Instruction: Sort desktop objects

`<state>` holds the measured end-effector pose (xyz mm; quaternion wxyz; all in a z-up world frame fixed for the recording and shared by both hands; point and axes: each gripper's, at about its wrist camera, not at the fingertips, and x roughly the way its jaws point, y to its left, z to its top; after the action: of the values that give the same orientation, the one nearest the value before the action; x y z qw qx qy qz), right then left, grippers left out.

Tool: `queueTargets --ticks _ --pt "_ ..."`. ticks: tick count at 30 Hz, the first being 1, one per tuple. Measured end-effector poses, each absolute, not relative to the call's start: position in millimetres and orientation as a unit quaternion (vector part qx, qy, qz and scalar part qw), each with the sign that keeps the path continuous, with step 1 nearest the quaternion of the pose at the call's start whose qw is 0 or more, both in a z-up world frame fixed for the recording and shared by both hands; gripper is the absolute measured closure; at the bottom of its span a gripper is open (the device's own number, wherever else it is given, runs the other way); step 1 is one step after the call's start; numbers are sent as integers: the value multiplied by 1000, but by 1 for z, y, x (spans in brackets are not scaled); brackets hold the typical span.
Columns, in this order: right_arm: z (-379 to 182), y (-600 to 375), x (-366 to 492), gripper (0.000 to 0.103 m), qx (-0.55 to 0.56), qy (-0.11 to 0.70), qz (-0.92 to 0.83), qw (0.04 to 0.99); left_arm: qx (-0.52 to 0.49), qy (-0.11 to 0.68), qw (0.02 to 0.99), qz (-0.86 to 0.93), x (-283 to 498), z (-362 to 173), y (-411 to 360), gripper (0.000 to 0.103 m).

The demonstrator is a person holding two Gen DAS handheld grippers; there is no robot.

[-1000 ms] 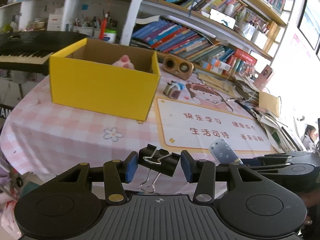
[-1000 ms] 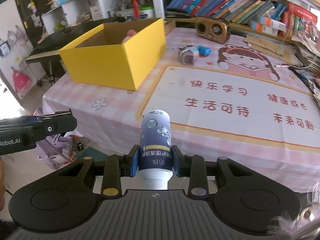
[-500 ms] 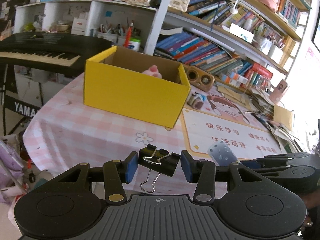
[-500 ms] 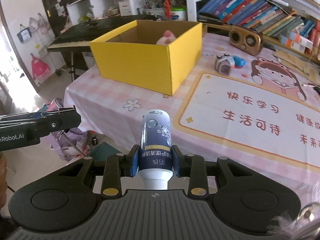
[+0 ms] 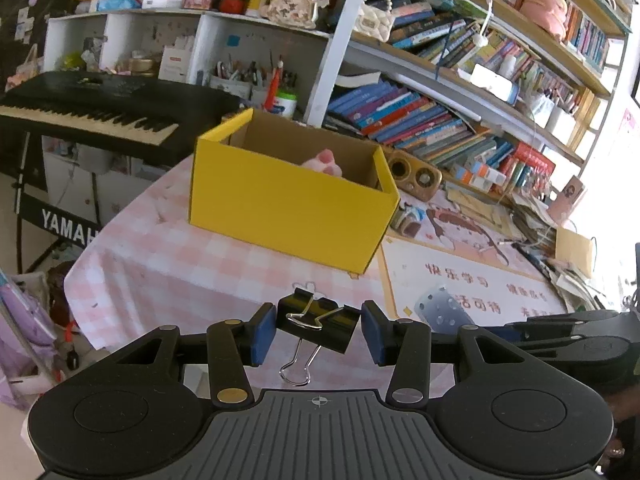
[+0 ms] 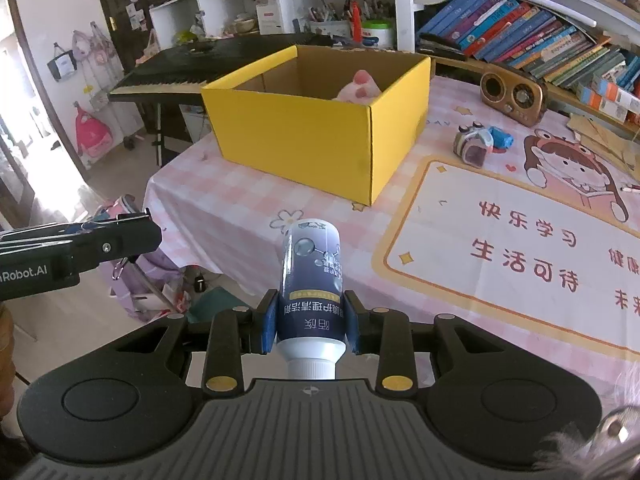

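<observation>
- Black metal binder clip (image 5: 318,322) with silver wire handles sits between the blue pads of the left gripper (image 5: 319,334), which are closed in on its two ends and carry it in the air above the near edge of the table (image 5: 168,268).
- Dark blue plastic bottle (image 6: 312,280) with a white cap is clamped at its lower body by the right gripper (image 6: 311,320), cap toward the camera and base pointing away over the table edge.
- Open yellow cardboard box (image 6: 316,136) stands on the pink checked tablecloth (image 6: 240,200), well apart from both grippers; a pink plush toy (image 6: 360,86) shows above its rim.
- A printed mat with a cartoon girl and red characters (image 6: 520,240) lies just beside the box.
- On that mat's far end sit a small toy camera (image 6: 472,146) and, nearer the bookshelf, a brown wooden speaker (image 6: 514,98).
- A black keyboard (image 5: 80,108) stands behind the table.
</observation>
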<state>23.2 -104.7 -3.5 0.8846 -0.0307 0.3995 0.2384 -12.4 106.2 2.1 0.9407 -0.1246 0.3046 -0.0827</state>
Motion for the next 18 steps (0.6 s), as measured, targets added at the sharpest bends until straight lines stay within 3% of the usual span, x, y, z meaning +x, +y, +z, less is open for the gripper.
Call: queueTargets --ticks 18 --pt "27 -92 79 72 -10 367 265 892 -109 252 960 -61 49 37 109 58"
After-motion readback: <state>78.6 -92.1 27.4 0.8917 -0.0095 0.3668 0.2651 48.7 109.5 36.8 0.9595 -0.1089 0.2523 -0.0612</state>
